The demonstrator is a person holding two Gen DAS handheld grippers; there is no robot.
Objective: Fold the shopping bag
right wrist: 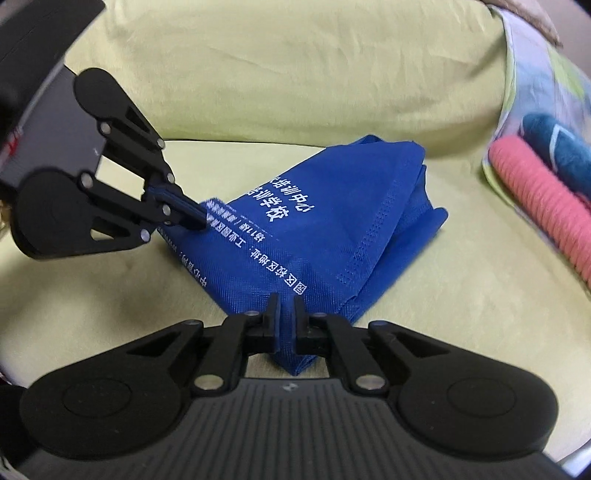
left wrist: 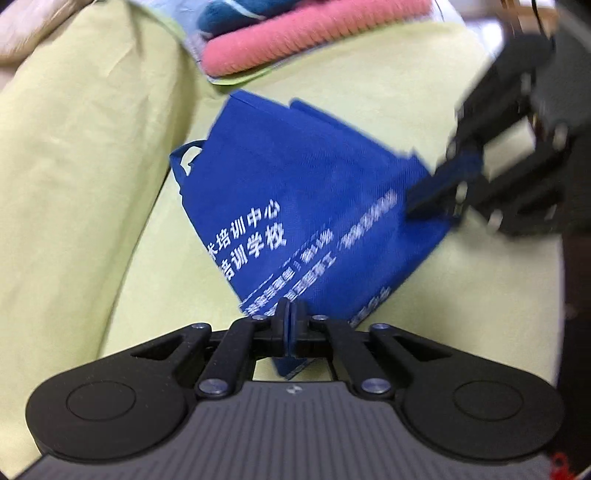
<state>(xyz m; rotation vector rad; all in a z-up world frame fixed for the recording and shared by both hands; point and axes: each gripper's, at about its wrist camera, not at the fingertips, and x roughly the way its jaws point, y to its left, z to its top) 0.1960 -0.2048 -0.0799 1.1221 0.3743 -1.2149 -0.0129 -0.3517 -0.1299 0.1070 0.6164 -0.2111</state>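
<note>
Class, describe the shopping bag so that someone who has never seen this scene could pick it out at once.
Start with the yellow-green sofa cover. On its seat lies the shopping bag, pinched at two corners by the left tongs and right tongs. Unlike the pink and teal rolled towels nearby, it is royal blue with white Chinese print.

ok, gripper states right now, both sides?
Left gripper: closed on a corner of the blue shopping bag.
Right gripper: closed on another corner of it.

Yellow-green sheeted surface (right wrist: 258, 74) under blue bag (right wrist: 314, 229), folded towels (left wrist: 295, 33).
</note>
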